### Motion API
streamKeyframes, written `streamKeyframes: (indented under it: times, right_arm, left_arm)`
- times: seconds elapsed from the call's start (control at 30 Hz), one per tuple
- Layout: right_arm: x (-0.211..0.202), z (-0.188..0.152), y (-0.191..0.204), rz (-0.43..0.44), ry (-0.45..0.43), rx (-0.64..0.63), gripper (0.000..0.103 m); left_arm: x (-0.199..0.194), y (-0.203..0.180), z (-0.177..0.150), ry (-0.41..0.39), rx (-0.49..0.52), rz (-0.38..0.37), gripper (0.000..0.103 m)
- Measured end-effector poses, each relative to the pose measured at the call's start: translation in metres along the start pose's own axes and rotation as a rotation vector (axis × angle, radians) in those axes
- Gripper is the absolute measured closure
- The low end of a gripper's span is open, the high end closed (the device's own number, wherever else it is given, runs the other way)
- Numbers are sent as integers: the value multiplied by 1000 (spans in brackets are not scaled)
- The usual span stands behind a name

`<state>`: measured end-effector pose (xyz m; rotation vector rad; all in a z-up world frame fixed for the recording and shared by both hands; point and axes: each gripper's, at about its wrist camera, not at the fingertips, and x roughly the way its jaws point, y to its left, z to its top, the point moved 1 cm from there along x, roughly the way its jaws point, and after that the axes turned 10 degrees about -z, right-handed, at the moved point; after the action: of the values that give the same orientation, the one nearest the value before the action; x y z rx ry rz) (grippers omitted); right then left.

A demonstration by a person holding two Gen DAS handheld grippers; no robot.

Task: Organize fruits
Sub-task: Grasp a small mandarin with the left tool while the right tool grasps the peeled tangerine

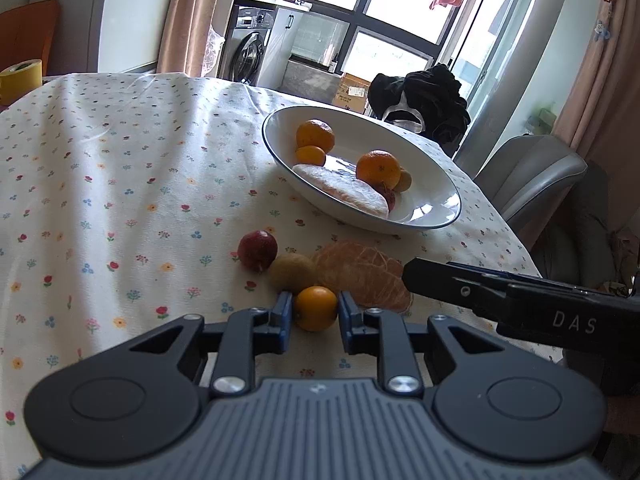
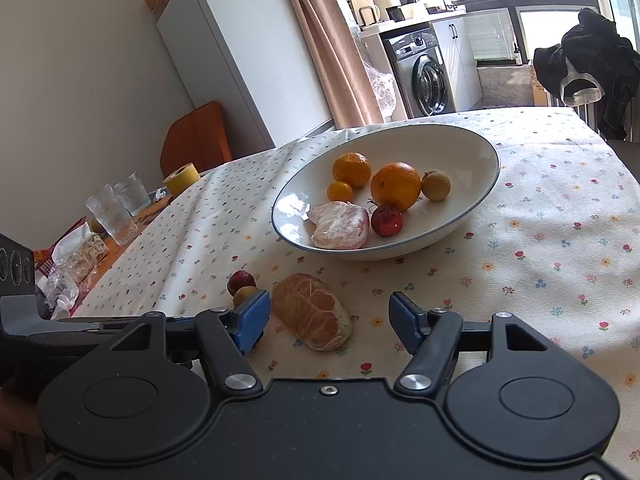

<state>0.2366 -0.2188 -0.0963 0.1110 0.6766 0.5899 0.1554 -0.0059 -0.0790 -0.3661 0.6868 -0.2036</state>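
A white blue-rimmed bowl (image 1: pixel 434 200) (image 2: pixel 440 148) holds two oranges, a small orange, a peeled pale segment, a red fruit and a yellowish one. On the flowered cloth in front of it lie a red fruit (image 1: pixel 257 250) (image 2: pixel 241 281), a brownish round fruit (image 1: pixel 292 272) (image 2: pixel 245 294) and a big peeled citrus piece (image 1: pixel 360 276) (image 2: pixel 312 312). My left gripper (image 1: pixel 315 310) has both blue pads against a small orange (image 1: pixel 316 308) resting on the cloth. My right gripper (image 2: pixel 330 320) stands open, its fingers on either side of the peeled piece without touching it.
Two glasses (image 2: pixel 112 216), a yellow tape roll (image 2: pixel 182 179) and crumpled wrappers (image 2: pixel 76 260) sit at the table's far left end. A grey chair (image 1: pixel 532 184) and a black garment (image 1: pixel 420 100) stand past the right edge.
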Motion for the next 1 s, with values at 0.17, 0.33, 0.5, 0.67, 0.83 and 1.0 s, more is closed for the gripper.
streamKeyframes:
  times: [0.17, 0.33, 0.5, 0.67, 0.83, 1.0]
  right_arm:
    - [10, 4, 9, -2, 5, -16, 38]
    - [18, 8, 14, -16, 7, -30, 42]
    - [26, 10, 20, -19, 21, -57, 42]
    - [30, 3, 27, -4, 55, -80, 43]
    - [23, -2, 36, -12, 61, -113, 47]
    - [21, -6, 41, -50, 57, -155, 60]
  left_arm:
    - [-11, 11, 1, -15, -11, 17, 81]
    - [-23, 22, 4, -36, -21, 29, 81]
    - [-31, 30, 4, -47, -35, 33, 81]
    - [-35, 37, 3, -51, -49, 36, 81]
    - [-39, 39, 2, -57, -53, 34, 81]
    - [-41, 41, 1, -61, -56, 36, 81]
